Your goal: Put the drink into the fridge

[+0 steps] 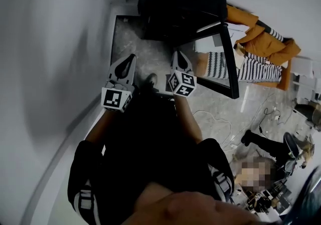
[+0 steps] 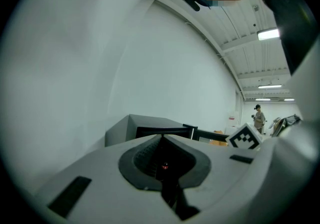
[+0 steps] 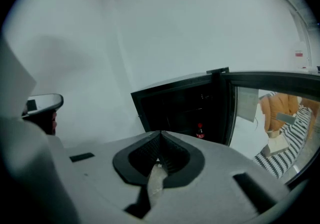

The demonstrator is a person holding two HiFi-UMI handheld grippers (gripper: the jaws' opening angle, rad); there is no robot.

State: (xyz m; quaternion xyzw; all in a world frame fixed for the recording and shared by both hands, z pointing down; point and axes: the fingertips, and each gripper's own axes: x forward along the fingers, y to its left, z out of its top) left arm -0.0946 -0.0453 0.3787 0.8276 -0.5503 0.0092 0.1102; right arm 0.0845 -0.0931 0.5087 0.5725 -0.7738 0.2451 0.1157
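The black fridge (image 1: 183, 3) stands ahead by the wall with its glass door (image 1: 226, 53) swung open to the right. In the right gripper view a drink bottle with a red cap (image 3: 200, 130) stands inside the dark fridge (image 3: 185, 111), next to the open door (image 3: 270, 96). My left gripper (image 1: 131, 58) and right gripper (image 1: 178, 54) are held side by side in front of the fridge, short of it. Both are shut with nothing between the jaws. The left gripper (image 2: 161, 138) points past the fridge's top edge (image 2: 150, 129). The right gripper (image 3: 160, 133) points at the fridge opening.
A white wall (image 1: 50, 68) runs along the left. An orange jacket (image 1: 261, 38) and striped cloth (image 1: 251, 68) lie on the floor behind the door. Cables (image 1: 225, 129) trail over the floor to the right. A person (image 2: 258, 117) stands far off.
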